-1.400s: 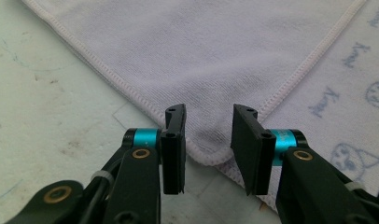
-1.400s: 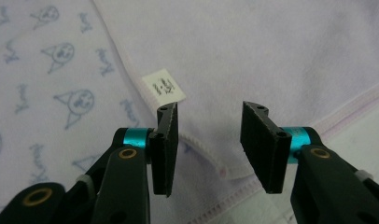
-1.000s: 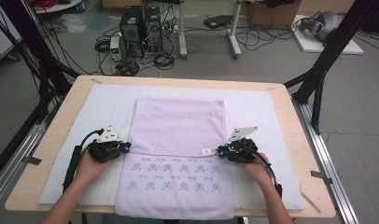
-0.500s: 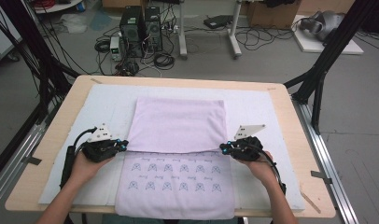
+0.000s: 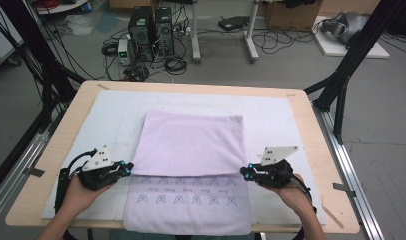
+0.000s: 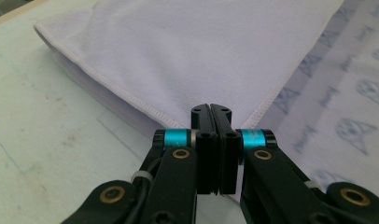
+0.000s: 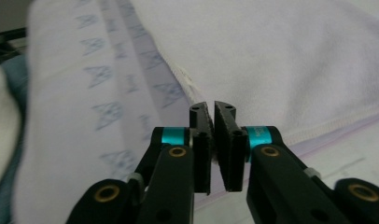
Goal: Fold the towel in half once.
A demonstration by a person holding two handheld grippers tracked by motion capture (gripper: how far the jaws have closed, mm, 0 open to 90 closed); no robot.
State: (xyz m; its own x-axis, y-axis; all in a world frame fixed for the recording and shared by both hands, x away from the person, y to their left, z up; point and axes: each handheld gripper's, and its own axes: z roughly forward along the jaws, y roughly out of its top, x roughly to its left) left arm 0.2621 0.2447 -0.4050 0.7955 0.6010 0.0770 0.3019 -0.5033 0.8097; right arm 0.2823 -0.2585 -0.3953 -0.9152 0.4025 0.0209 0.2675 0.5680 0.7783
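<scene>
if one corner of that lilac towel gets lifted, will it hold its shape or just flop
Most likely it flops: the lilac towel already lies folded over itself, and its near edge drapes off the table. It looks thin and light, judging by the flat hemmed fold. Pushed, it would probably bunch up rather than slide on the white mat.

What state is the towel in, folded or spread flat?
Folded. The towel's far half lies doubled back over itself; the patterned strip nearest the person is left uncovered.

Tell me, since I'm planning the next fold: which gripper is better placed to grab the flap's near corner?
Probably the right gripper: its jaws have just been opening, nothing between them, facing a corner of the towel. The left gripper is shut.
</scene>
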